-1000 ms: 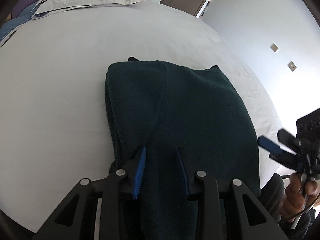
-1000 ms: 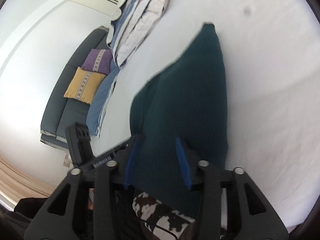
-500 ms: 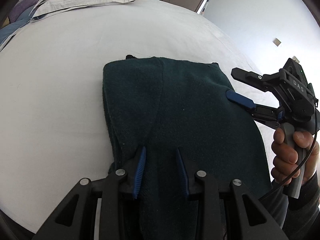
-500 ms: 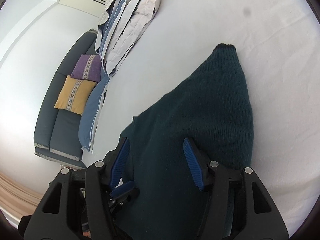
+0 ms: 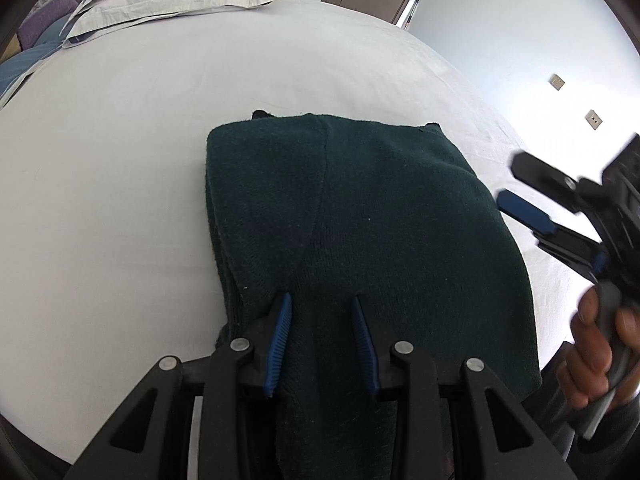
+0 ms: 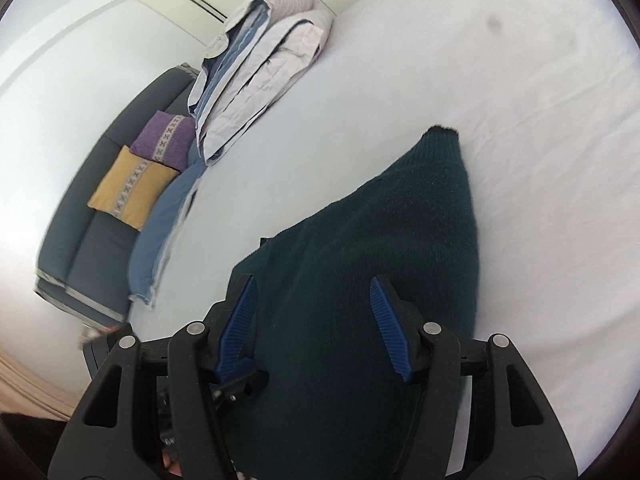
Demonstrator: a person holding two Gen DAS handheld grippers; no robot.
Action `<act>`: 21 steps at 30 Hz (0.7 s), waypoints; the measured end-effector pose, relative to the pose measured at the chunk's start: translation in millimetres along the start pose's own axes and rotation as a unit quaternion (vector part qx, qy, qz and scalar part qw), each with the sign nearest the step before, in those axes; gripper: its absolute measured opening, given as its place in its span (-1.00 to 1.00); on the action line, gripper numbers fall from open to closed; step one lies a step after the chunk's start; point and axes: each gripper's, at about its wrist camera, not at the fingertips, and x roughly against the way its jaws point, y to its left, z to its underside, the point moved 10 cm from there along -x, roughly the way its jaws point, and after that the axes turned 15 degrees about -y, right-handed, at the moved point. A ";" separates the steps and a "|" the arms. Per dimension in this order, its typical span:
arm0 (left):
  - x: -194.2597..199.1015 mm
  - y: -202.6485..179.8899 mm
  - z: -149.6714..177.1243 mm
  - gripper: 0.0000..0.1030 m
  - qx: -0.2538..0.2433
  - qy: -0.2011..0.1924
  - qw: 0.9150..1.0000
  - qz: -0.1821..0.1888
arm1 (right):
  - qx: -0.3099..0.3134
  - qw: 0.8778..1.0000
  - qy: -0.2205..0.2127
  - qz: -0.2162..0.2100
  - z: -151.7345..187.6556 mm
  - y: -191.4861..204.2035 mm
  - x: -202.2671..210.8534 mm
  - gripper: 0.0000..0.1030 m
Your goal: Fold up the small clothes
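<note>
Garment (image 5: 360, 220) lying folded, dark green, on the white bed (image 5: 120, 180), near edge hanging over the near side. Left gripper (image 5: 322, 338) hovering over that near edge, fingers (image 5: 280, 332) apart, nothing clamped. Right gripper (image 6: 316, 324) now pulling off to the right of the fabric after reaching over it half a second ago, fingers (image 6: 386, 328) widening, empty. Judging by that release, one fold looking finished; likely next, another fold or a smoothing pass.
</note>
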 end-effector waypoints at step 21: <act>212.6 -29.9 -83.6 1.00 -0.141 -0.364 0.905 -0.171 | 0.258 0.913 -0.239 0.204 -24.0 62.5 192.3 0.99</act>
